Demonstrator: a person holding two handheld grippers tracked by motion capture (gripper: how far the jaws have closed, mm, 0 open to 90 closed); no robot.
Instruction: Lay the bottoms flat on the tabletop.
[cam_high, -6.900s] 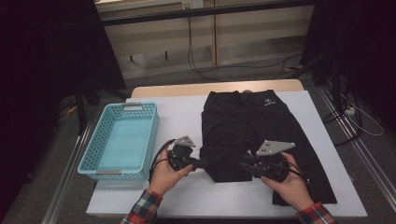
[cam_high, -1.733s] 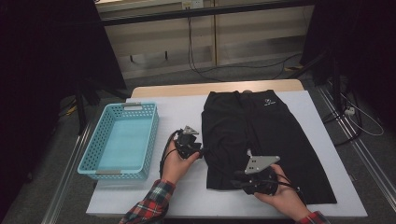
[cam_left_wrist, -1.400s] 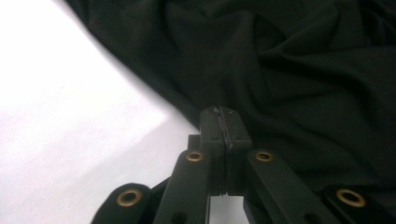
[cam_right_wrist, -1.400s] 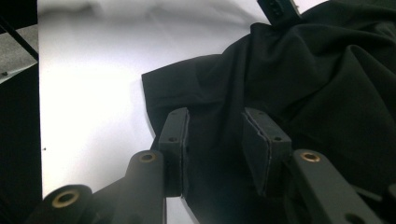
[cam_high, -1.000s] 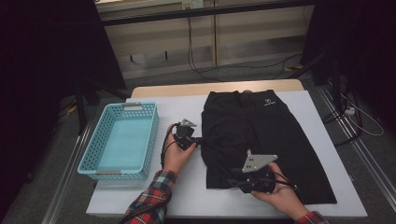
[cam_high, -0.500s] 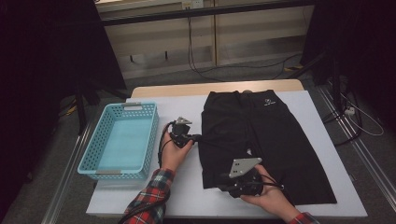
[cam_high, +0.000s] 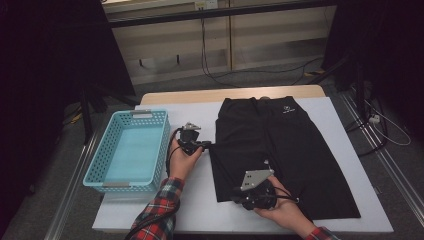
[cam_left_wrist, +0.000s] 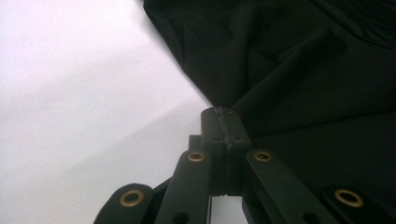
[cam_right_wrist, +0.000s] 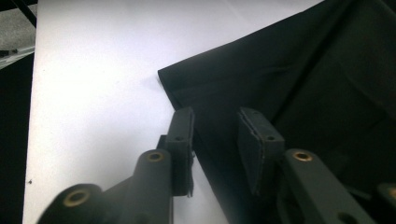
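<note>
Our left tongs (cam_left_wrist: 223, 122) pinch the black shorts' (cam_high: 280, 150) edge at frame centre. Our right tongs (cam_right_wrist: 217, 140), spread but just closing, straddle the lower hem corner ungripped. We judge folding barely begun.

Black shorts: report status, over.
Left gripper shut on black shorts edge. Right gripper closing, open astride hem corner. Basket clear alongside.

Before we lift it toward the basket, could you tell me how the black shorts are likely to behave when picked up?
The black shorts would probably drape limply: the cloth puckers into folds where the left gripper pinches its edge. They look thin and lie flat, so likely light. A single-point lift would probably let the rest sag and drag over the white table.
</note>
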